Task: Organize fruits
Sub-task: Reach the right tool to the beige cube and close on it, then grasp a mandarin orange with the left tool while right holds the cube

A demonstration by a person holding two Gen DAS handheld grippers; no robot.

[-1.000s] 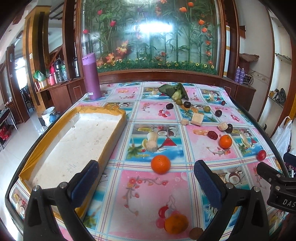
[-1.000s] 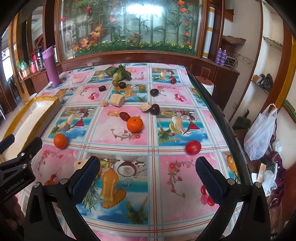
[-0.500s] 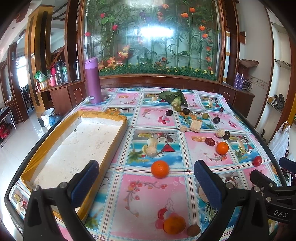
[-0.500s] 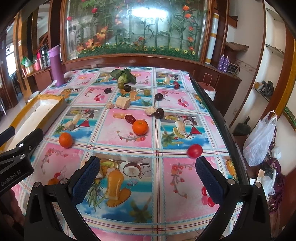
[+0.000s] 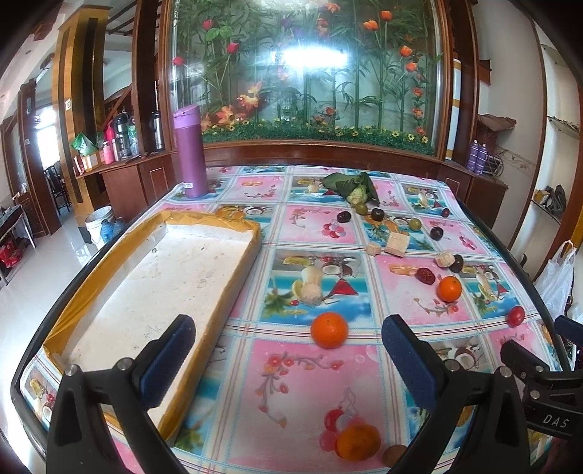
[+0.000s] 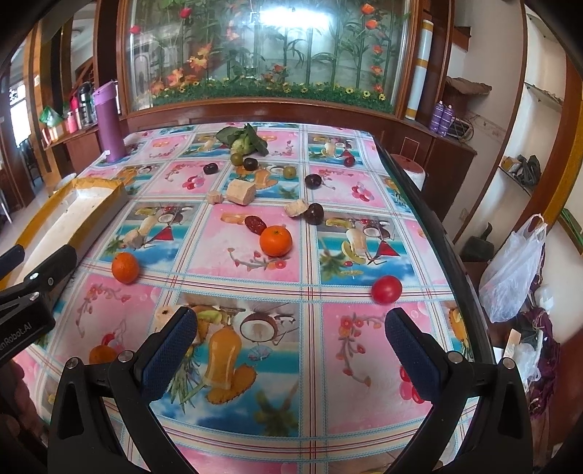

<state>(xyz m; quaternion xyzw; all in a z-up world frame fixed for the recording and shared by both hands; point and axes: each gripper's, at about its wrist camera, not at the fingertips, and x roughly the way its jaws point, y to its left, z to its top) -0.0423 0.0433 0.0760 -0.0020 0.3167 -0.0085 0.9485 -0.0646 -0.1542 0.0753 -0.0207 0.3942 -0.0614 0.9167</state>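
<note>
Both raised: left gripper [image 5: 288, 350] and right gripper [image 5: 539, 383] (marked "DAS") gape empty above the oranges [image 5: 329, 329].

tray [image 5: 233, 271] left on table [image 5: 291, 383] | fruits scattered right of it | bottle [image 5: 191, 153] behind tray

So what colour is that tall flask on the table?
Purple flask, clearest in the left wrist view.

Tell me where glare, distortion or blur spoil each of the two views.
Left wrist view: a white glare patch on the glass panel washes out the plants behind it; fisheye bends the table edge; the left tongs stay sharp. Right wrist view: glare streaks the same panel; the plastic bag near the rim looks soft and stretched; corners go black.
</note>
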